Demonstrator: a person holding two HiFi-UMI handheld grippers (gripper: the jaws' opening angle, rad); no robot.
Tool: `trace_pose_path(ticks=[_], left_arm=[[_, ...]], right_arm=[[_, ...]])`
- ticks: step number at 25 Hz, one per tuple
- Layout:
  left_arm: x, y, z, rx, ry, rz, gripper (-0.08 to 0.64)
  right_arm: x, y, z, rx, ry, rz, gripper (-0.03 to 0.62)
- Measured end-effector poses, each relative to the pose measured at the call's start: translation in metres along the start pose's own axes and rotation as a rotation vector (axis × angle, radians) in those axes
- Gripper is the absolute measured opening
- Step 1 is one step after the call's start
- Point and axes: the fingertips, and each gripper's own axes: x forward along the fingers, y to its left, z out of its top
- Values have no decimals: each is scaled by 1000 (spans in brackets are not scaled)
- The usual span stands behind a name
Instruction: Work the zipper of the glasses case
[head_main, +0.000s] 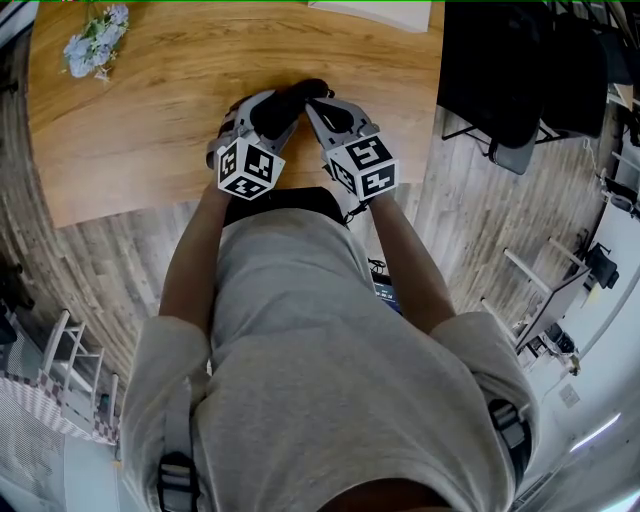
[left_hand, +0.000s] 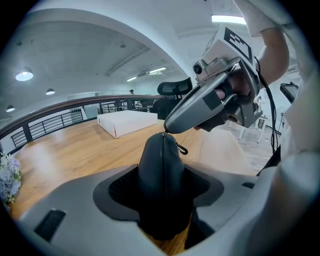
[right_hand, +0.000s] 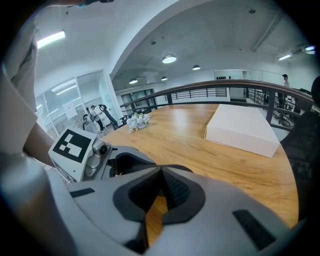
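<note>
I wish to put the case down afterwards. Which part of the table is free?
Free: on the table, the wood between the flowers and the white box, and the left part nearer than the flowers. Crowded: the near edge, where the left gripper and right gripper meet at the glasses case.

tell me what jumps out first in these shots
A dark glasses case is clamped between the jaws of the left gripper, above the wooden table. The right gripper is shut, its tips at the top end of the case's zipper. Farther back on the table lie a white box and a small bunch of pale flowers.
</note>
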Motion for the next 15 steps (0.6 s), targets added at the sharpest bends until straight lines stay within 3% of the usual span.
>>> trace_pose_path(ticks=[15], left_arm=[[0, 1, -1, 1, 18, -8, 278]], right_arm=[[5, 18, 2, -29, 1, 56, 25]])
